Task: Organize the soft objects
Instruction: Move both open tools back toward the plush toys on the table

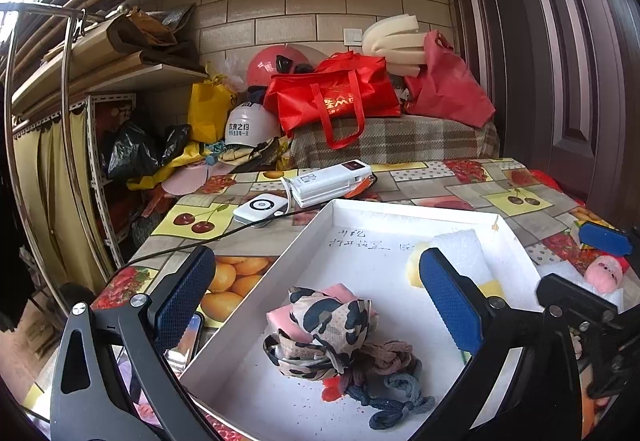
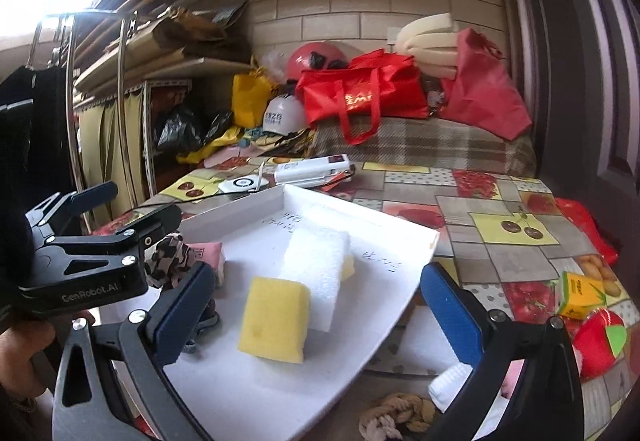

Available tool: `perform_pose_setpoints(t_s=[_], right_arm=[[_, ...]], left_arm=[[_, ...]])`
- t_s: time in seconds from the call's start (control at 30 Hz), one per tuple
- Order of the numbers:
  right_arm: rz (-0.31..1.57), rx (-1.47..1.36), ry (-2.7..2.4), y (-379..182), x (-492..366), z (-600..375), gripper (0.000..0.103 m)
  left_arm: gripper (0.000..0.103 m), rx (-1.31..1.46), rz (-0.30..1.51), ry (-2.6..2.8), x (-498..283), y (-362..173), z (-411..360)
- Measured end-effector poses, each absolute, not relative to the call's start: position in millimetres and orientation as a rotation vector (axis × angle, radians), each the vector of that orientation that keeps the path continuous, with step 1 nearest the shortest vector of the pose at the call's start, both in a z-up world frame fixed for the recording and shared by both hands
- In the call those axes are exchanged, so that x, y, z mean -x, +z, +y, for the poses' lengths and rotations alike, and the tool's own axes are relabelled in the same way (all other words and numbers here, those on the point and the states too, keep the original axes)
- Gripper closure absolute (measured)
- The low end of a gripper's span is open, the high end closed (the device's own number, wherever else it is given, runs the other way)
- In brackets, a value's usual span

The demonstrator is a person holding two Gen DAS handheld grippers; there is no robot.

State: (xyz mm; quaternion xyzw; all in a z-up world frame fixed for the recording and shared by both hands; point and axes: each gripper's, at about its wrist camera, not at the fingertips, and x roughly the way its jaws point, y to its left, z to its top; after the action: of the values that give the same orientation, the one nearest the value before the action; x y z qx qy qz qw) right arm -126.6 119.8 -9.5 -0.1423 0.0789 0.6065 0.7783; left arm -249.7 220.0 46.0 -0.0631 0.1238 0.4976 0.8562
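Note:
A white shallow box (image 1: 400, 211) (image 2: 400, 229) sits on the fruit-print table. It holds a camouflage cloth (image 1: 332, 325) over a pink pad (image 1: 280, 319), braided hair ties (image 1: 394, 377), a yellow sponge (image 2: 276, 317) and a white foam block (image 2: 316, 265). My left gripper (image 1: 320, 301) is open and empty above the box. My right gripper (image 2: 316, 313) is open and empty, its jaws either side of the sponge. A tan braided tie (image 2: 400, 415) and a white roll (image 2: 448, 385) lie outside the box. A pink plush (image 1: 604, 273) lies at right.
White power banks (image 1: 332, 181) and a cabled charger (image 1: 262, 207) lie behind the box. A yellow carton (image 2: 580, 293) and a red soft toy (image 2: 600, 341) are at the right. Red bags (image 1: 336, 97), helmets and shelves crowd the back. A phone (image 1: 188, 341) lies left of the box.

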Motion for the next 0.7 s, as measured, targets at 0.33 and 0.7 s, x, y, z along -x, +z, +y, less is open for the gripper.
perform_pose_setpoints(t_s=[0.33, 0.7], right_arm=[[0.151, 0.266, 1.239, -5, 106, 83, 0.0], [0.192, 0.183, 1.029, 3, 26, 20, 0.0]], left_arm=[[0.0, 0.118, 0.268, 0.992, 243, 48, 201], [0.0, 0.084, 0.299, 0.868, 217, 50, 164]])
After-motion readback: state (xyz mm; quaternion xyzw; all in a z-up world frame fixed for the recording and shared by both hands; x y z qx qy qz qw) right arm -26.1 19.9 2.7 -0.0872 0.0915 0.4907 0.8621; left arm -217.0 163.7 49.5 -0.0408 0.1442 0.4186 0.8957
